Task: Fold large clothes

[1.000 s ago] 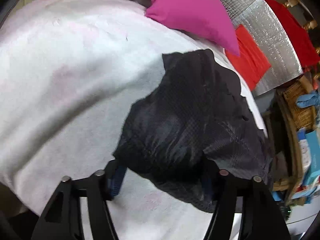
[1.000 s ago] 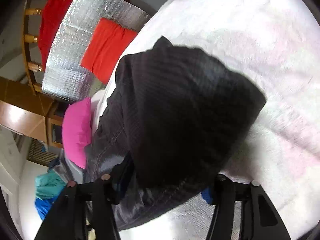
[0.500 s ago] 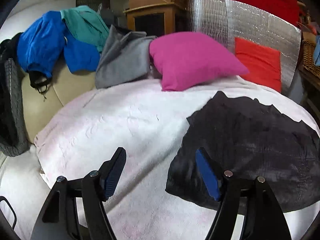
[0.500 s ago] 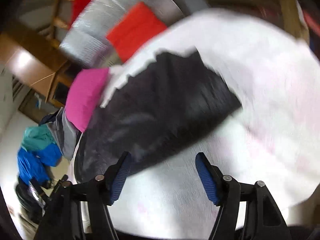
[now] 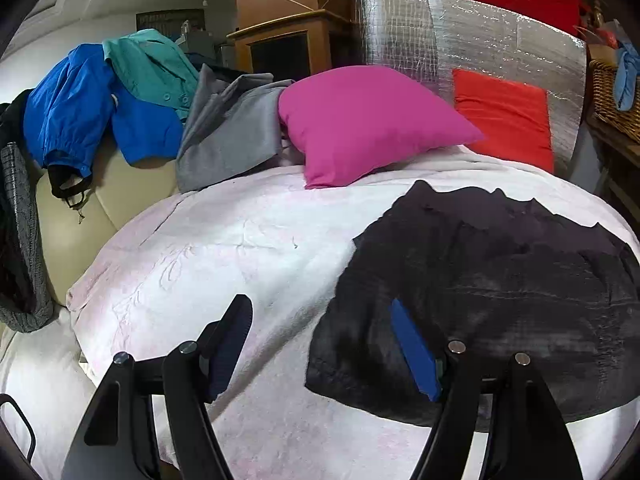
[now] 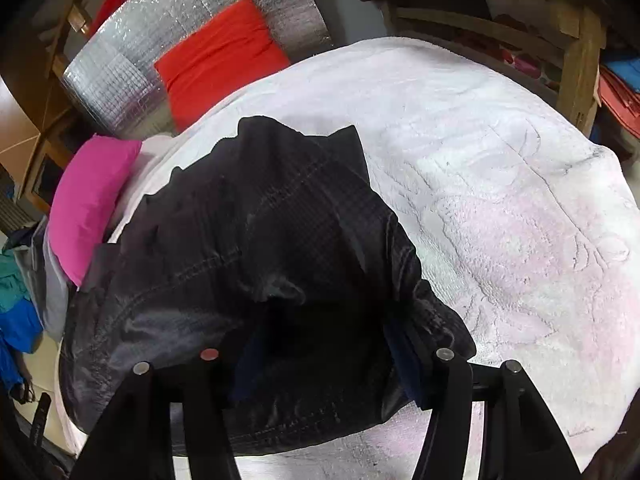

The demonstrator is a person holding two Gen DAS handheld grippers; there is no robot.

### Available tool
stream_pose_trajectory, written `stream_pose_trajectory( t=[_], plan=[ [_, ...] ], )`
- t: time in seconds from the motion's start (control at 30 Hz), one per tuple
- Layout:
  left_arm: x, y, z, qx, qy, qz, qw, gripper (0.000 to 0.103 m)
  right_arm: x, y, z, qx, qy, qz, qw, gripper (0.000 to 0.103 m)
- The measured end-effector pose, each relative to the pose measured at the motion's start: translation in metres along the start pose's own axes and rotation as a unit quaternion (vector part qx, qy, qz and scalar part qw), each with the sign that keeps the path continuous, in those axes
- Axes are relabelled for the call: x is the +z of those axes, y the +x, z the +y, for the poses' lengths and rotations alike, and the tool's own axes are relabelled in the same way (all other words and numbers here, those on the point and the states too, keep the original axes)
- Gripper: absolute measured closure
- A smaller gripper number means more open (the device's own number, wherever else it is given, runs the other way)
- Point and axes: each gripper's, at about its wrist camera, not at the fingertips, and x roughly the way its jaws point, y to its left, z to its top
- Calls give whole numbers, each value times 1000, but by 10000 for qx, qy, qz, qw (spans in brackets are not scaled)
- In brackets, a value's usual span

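Black garment [image 5: 492, 288] lies folded on the white blanket [image 5: 224, 256] near the pink pillow [image 5: 360, 120], left tool [image 5: 320, 344] apart w/ nothing in it, right tool [image 6: 320, 360] opening over the fabric.

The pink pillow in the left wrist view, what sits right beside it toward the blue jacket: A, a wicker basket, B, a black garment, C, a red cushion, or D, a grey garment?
D: the grey garment lies against the pink pillow on the blue jacket side.
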Motion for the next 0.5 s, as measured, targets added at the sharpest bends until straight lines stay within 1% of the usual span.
stream_pose_trajectory(
  t=[0.03, 0.1, 0.17, 0.2, 0.27, 0.3, 0.37, 0.4, 0.43, 0.47, 0.5],
  plan=[
    [0, -1, -2, -30, 8, -11, 10000, 30, 0, -3, 1, -22, 43, -37, 10000, 40],
    [1, -3, -7, -69, 56, -34, 10000, 30, -3, -16, 0, -8, 84, -269, 9996, 40],
    [1, -6, -13, -86, 116, -107, 9998, 30, -7, -34, 2, 69, 65, -621, 9980, 40],
    [1, -8, -15, -102, 138, -156, 9997, 30, -8, -46, 5, 90, 43, -916, 9957, 40],
    [2, -14, -22, -239, 177, -273, 9992, 30, -9, -61, 11, 287, -56, -1307, 9910, 40],
    [2, -16, -28, -356, 236, -324, 9986, 30, -10, -64, 17, 439, -96, -1396, 9892, 40],
    [2, -18, -36, -469, 331, -355, 9977, 29, -13, -66, 26, 743, -239, -1397, 9871, 40],
    [1, -17, -44, -580, 398, -331, 9970, 27, -16, -62, 33, 882, -388, -1276, 9871, 40],
    [1, -13, -49, -686, 432, -253, 9964, 22, -17, -60, 37, 959, -468, -1178, 9873, 40],
    [1, -9, -54, -778, 456, -152, 9958, 21, -20, -54, 43, 1066, -558, -1015, 9875, 41],
    [0, -3, -60, -839, 494, -25, 9952, 21, -24, -45, 51, 1180, -663, -760, 9879, 42]
  ],
)
